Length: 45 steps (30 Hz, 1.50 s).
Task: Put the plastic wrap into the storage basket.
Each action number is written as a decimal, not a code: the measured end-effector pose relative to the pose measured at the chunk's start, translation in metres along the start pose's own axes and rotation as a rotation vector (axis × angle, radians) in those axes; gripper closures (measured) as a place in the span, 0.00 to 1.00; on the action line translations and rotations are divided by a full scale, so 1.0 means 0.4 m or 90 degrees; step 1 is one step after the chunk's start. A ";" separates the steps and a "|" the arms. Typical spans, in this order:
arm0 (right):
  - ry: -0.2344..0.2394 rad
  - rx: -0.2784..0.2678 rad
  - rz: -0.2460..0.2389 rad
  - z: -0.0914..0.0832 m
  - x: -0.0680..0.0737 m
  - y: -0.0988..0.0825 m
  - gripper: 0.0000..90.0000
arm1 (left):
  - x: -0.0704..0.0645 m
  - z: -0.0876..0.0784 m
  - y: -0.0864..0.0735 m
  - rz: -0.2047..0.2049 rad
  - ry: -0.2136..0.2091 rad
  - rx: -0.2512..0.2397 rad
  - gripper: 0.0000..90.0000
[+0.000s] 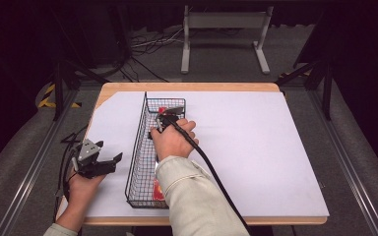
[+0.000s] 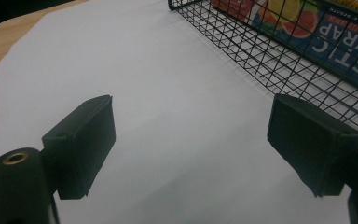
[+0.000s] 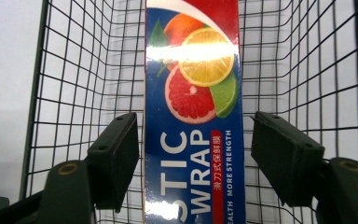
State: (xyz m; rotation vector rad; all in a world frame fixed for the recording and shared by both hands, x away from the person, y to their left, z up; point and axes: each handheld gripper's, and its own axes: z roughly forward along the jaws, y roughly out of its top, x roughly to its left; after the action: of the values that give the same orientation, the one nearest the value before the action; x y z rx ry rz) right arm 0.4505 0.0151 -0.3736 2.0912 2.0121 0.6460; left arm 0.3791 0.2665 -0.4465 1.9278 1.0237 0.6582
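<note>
We find the right gripper [image 3: 193, 154] in the basket [image 3: 307, 70], jaws apart astride the box [image 3: 193, 93], untouching; left gripper [image 2: 191, 140] jaws apart.

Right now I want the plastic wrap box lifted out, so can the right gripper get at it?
Probably yes. The right gripper sits inside the wire basket, its jaws open either side of the plastic wrap box, not pressing it; nothing lies between.
</note>
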 end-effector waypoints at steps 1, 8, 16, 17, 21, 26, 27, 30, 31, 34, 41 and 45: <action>-0.002 -0.002 -0.002 -0.002 0.000 0.001 0.37 | 0.001 0.000 0.000 0.001 0.000 0.000 0.18; -0.004 -0.013 -0.013 -0.035 0.005 0.010 0.38 | 0.005 -0.003 -0.002 -0.009 -0.005 0.000 0.18; -0.007 -0.046 -0.024 -0.092 -0.005 0.028 0.38 | 0.003 -0.002 -0.003 -0.008 -0.001 0.001 0.18; -0.004 -0.049 -0.029 -0.100 -0.006 0.031 0.37 | 0.003 -0.002 -0.003 -0.008 -0.001 0.002 0.18; -0.007 -0.064 -0.053 -0.123 -0.015 0.040 0.35 | 0.003 -0.001 -0.002 -0.006 0.002 0.005 0.18; -0.003 -0.074 -0.056 -0.147 -0.034 0.052 0.34 | 0.004 -0.001 -0.003 -0.006 0.000 0.003 0.18; -0.002 -0.077 -0.055 -0.153 -0.039 0.054 0.33 | 0.004 -0.001 -0.003 -0.008 -0.002 0.004 0.18; 0.001 -0.087 -0.054 -0.173 -0.059 0.063 0.32 | 0.004 -0.001 -0.003 -0.006 -0.001 0.003 0.18; 0.001 -0.093 -0.056 -0.181 -0.069 0.067 0.32 | 0.004 -0.001 -0.003 -0.006 -0.001 0.003 0.18; 0.000 -0.109 -0.076 -0.195 -0.090 0.074 0.30 | 0.004 0.000 -0.003 -0.006 0.000 0.004 0.18; 0.007 -0.125 -0.135 -0.216 -0.128 0.079 0.27 | 0.004 0.000 -0.003 -0.006 0.001 0.006 0.18; 0.009 -0.125 -0.150 -0.230 -0.157 0.081 0.26 | 0.004 0.000 -0.003 -0.007 -0.001 0.004 0.18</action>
State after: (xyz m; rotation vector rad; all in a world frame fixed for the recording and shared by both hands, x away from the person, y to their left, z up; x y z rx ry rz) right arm 0.4417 -0.0653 -0.2901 1.7139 2.0659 0.7806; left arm 0.3794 0.2685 -0.4474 1.9267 1.0360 0.6483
